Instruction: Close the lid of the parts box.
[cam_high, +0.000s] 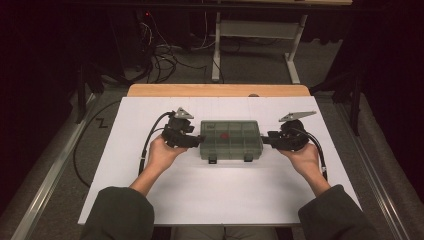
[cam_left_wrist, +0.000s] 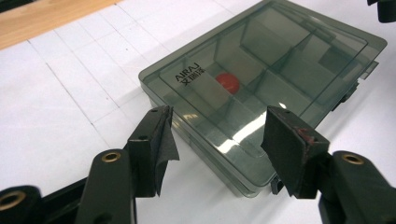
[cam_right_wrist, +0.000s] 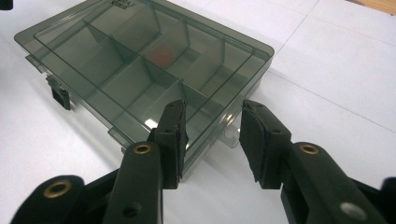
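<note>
- Presently the smoky clear plastic box (cam_high: 229, 139) lies flat, lid shut, near the middle of the desk (cam_high: 150, 200), long sides running left to right, two dark latches on the edge facing the person.
- Left tongs (cam_high: 196, 141) sit at the box's left short end; in the left gripper view (cam_left_wrist: 217, 140) the jaws stand wide apart, the near corner of the box between them, pads not pressing on it.
- Right tongs (cam_high: 265, 140) sit at the right short end; in the right gripper view (cam_right_wrist: 212, 135) the jaws are parted, one over the lid edge, the other beside the box wall above a small tab; no clamping seen.
- Inside, a red round piece (cam_left_wrist: 228, 82) rests in one compartment toward the left half.
- Free room: bare white sheet ahead of, behind and outside both hands; the near edge is well apart from the box.
- Surface: white sheet with faint grid lines, a wooden strip (cam_high: 215, 90) along the far edge.
- Room: dark; grey floor, loose cables (cam_high: 162, 57) and a white frame leg (cam_high: 216, 50) beyond the desk.
</note>
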